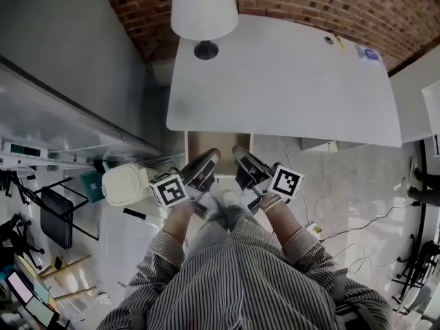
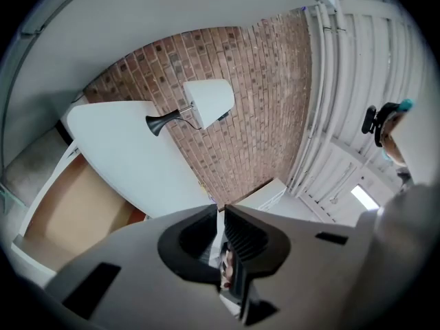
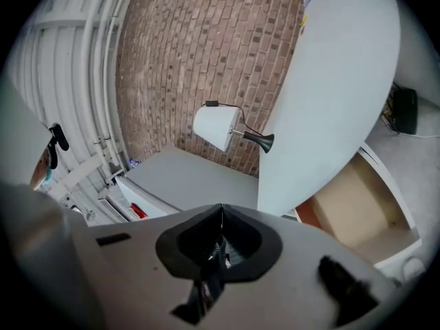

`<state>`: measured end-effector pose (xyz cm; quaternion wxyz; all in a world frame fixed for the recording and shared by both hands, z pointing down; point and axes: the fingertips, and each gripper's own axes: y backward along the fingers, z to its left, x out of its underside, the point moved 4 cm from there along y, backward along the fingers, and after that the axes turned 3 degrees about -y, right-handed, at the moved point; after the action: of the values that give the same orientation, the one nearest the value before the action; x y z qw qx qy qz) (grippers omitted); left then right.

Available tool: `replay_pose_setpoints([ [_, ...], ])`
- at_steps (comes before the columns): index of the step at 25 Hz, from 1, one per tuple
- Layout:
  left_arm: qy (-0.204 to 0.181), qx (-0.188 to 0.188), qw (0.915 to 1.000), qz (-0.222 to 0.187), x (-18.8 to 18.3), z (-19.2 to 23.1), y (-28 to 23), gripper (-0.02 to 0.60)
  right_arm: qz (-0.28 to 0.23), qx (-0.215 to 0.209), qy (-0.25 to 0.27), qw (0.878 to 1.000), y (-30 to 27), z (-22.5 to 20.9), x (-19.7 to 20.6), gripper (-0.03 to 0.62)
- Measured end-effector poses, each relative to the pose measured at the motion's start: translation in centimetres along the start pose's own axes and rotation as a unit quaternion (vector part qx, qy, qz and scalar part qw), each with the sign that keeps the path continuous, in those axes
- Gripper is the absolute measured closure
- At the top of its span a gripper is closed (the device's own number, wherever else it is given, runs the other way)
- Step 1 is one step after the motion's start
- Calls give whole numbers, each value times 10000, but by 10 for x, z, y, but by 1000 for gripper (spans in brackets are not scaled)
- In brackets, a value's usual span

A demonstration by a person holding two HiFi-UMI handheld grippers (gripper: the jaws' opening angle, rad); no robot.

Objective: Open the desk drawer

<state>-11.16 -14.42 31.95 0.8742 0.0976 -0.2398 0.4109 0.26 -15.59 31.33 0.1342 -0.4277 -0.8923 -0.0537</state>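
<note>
I see the drawer (image 1: pixel 218 144) pulled out ahead and below, equally near my left gripper (image 2: pixel 218 208), slightly parted and empty, and my right gripper (image 3: pixel 221 208), pressed together.

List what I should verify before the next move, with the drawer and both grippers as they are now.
1. Drawer pulled out from under the desk: ok.
2. Left gripper holds nothing, jaws slightly apart: ok.
3. Right gripper holds nothing, jaws together: ok.
4. Lamp upright on the desk: ok.
5. Drawer fully extended: cannot tell.
</note>
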Motion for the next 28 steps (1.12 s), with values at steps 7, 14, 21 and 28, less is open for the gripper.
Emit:
replay_pose_setpoints([
  [7,-558,197,9980,-229,-26,-42,4,552,113,-237,735,9970,-1,52,-12,576],
  [14,-925,512,9927,-573,-39,-77,11,552,-82,-78,1584,9873,10,85,-18,577],
  [21,-1300,547,9887,-503,-41,-100,11,552,-334,-218,1302,9907,14,89,-24,577],
  [28,-1451,629,9867,-385,-40,-107,9,552,-389,-271,1416,9888,13,97,-26,577],
])
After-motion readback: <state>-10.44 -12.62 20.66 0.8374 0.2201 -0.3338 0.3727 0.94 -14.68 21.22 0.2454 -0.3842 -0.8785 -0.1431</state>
